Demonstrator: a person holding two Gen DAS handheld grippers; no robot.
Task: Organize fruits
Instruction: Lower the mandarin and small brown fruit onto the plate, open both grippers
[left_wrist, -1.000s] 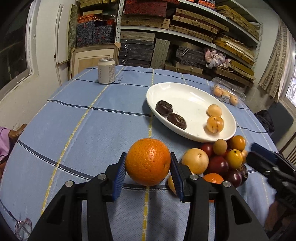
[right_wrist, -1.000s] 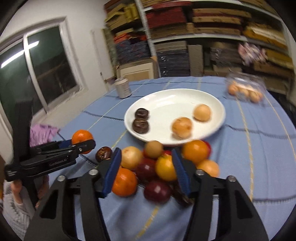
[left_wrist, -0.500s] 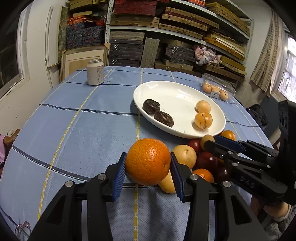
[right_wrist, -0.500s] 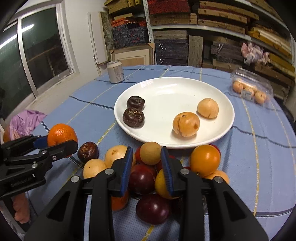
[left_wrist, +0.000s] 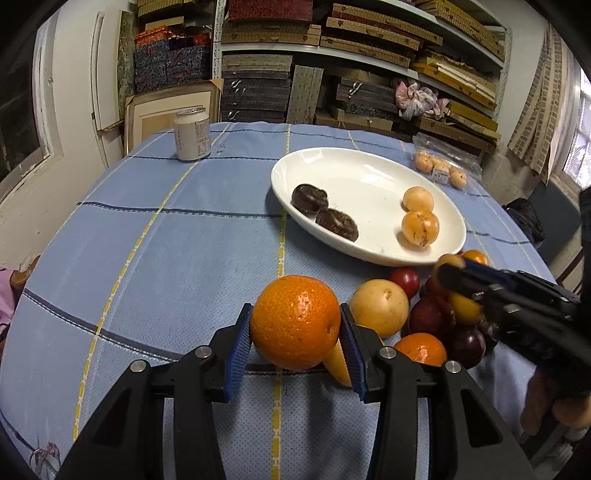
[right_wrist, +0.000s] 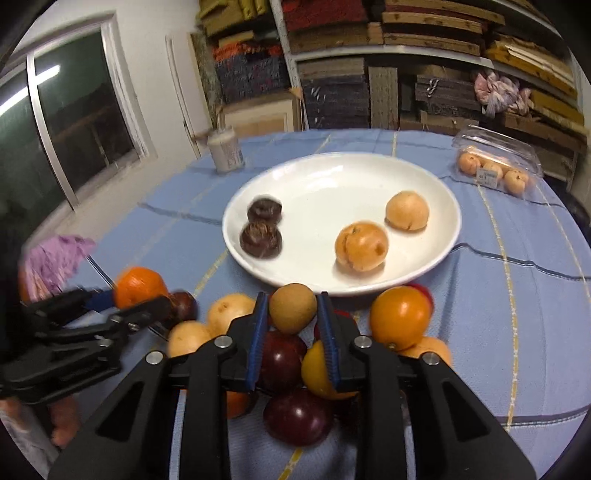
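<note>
Left hand-held gripper is clamped on a big orange, blue pads pressed to both sides, held just above the blue checked table near its front edge.

Right hand-held gripper has just been closing & now pinches a small tan-brown round fruit at the top of the loose fruit pile, pads touching it left & right. Pile sits on the table right in front of the white plate, touching its near rim: dark red plums, a yellow fruit, pale yellow ones, 2–3 more oranges.

In the plate: 2 dark wrinkled fruits side by side on the left part, 2 pale orange round fruits on the right part, the pairs well apart.

Farther back: a white can upright near the table's far left edge; a clear plastic box of small orange fruits at the far right. Shelves stacked w/ flat boxes behind the table. In the right wrist view the left tool w/ its orange shows at lower left, blurred.
</note>
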